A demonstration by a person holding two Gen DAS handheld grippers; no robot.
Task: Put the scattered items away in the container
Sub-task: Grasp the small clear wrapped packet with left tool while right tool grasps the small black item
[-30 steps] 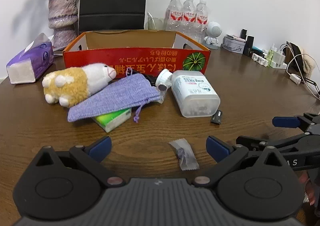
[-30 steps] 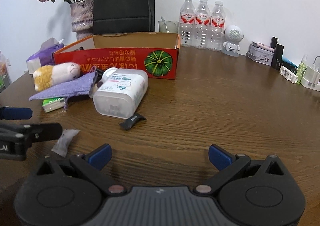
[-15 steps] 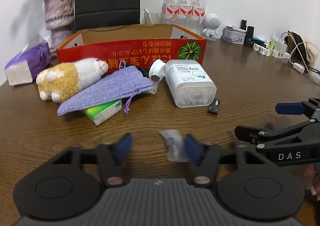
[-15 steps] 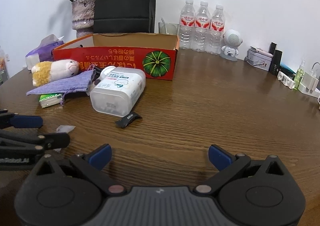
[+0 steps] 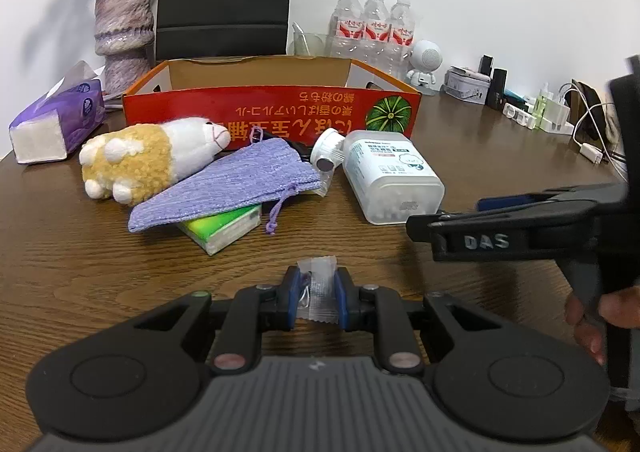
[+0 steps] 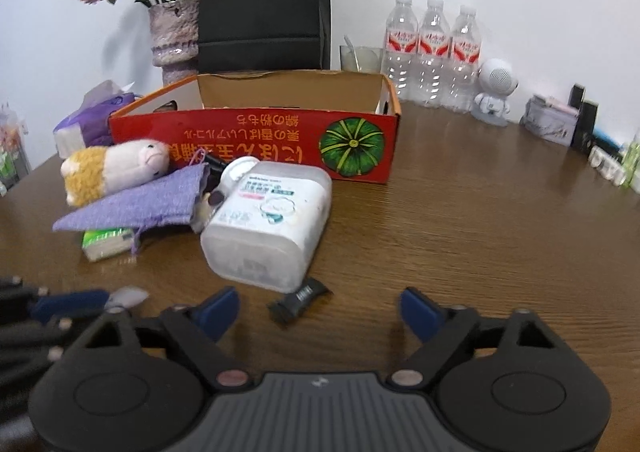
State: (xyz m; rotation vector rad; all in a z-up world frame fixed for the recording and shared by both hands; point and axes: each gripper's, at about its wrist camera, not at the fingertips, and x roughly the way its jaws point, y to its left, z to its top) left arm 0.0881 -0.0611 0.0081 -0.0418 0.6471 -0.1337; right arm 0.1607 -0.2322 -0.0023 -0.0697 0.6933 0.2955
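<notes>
left gripper (image 5: 317, 294) closing on sachet (image 5: 319, 288) | right gripper (image 6: 319, 310) closing, unclamped; only its view shows black clip (image 6: 299, 295)

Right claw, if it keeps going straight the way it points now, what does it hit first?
Probably the small black clip, lying on the table just ahead between the closing pads of the right claw. Beyond it lies the white plastic container. Depth is hard to judge.

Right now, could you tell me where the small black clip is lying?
In the right wrist view, the small black clip lies on the wooden table, just in front of the white plastic jar, between the right gripper's closing jaws, untouched.
</notes>
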